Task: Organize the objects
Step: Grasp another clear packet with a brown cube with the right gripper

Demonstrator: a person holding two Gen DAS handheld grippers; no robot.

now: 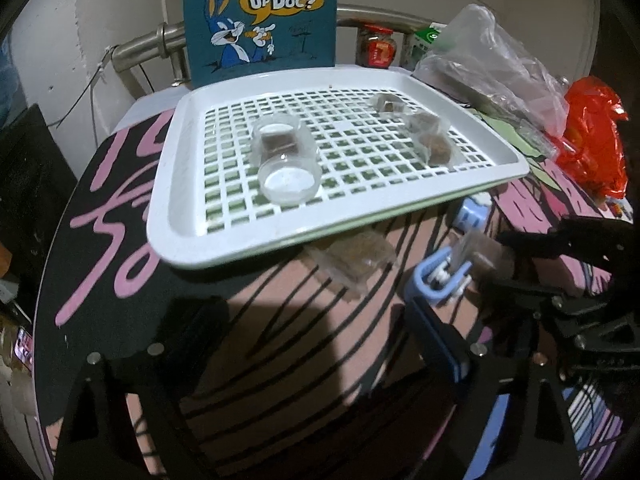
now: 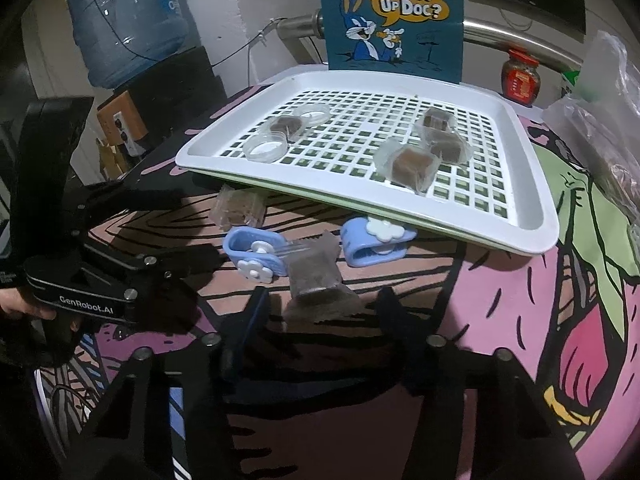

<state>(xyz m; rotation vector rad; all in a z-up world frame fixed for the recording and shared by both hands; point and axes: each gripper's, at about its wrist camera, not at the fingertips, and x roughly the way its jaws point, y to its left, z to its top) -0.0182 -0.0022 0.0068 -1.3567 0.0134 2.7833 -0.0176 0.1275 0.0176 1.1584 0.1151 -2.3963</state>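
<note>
A: What are the jaws doing?

B: The right gripper has a finger on each side of a brown packet lying on the table just in front of the tray. I can't tell whether the pads are pressing it. The left gripper is spread wide and holds nothing. Its tip is just beside the blue clip pinched on that packet's top edge.

A: How far along is the tidying?

B: About halfway, I'd say. The white tray already carries 3 wrapped packets grouped on one side. A 4th one sits by a clear round tub. Off the tray there are the clipped packet, 1 more packet and a 2nd blue clip.

A: Anything unclear?

B: The loose packet and the 2nd clip are partly tucked under the tray's front rim. In the left view the clipped packet is blurred. I can't say whether the tub is 1 piece or 2. The plastic bags beyond the tray hide whatever is in them.
</note>
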